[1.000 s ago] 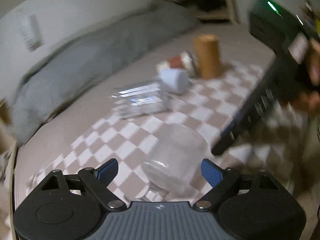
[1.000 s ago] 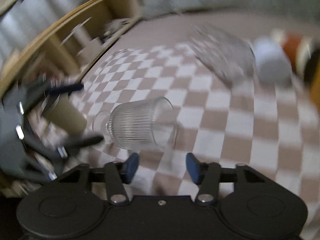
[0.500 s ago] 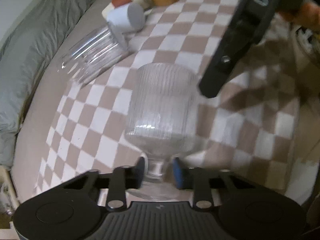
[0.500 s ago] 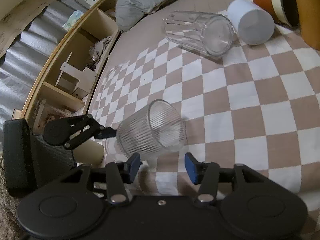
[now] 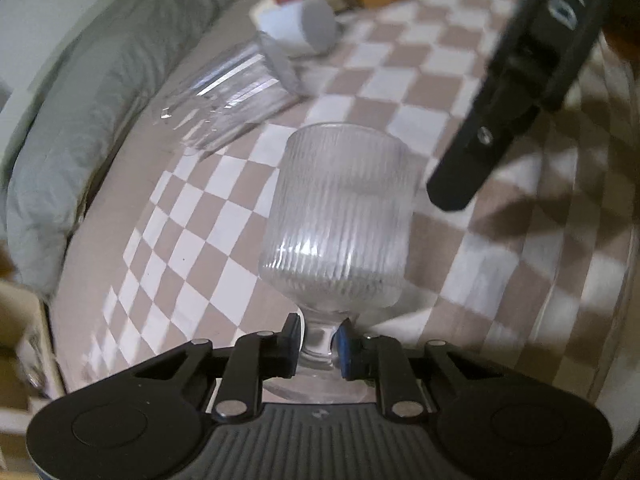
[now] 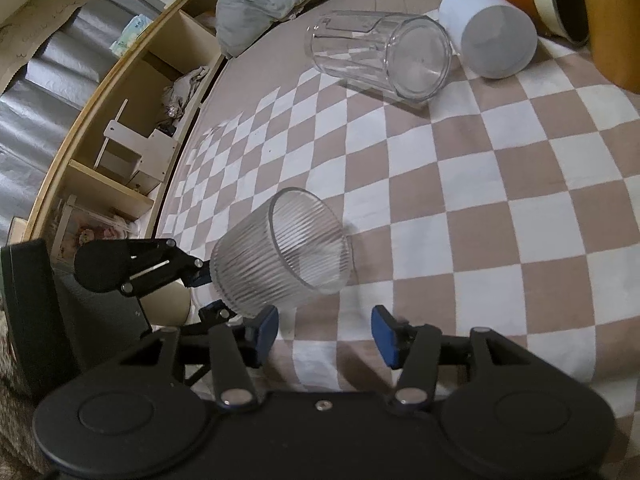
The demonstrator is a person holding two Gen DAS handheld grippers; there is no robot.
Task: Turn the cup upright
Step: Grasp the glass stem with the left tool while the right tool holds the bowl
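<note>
Now the left gripper (image 5: 319,343) pinches the ribbed cup (image 5: 336,216) by its stem, holding it tilted over the checkered cloth (image 6: 500,208). Close by, the right gripper (image 6: 325,330) hangs open, apart from the cup.

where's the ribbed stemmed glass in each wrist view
Left wrist view: the ribbed stemmed glass fills the center, its stem clamped at the bottom by the left tool.
Right wrist view: the same glass sits left of center, tilted, mouth toward the camera, just above the open right tool.
Shared landmark: the clear tumbler lying on its side on the checkered cloth.
</note>
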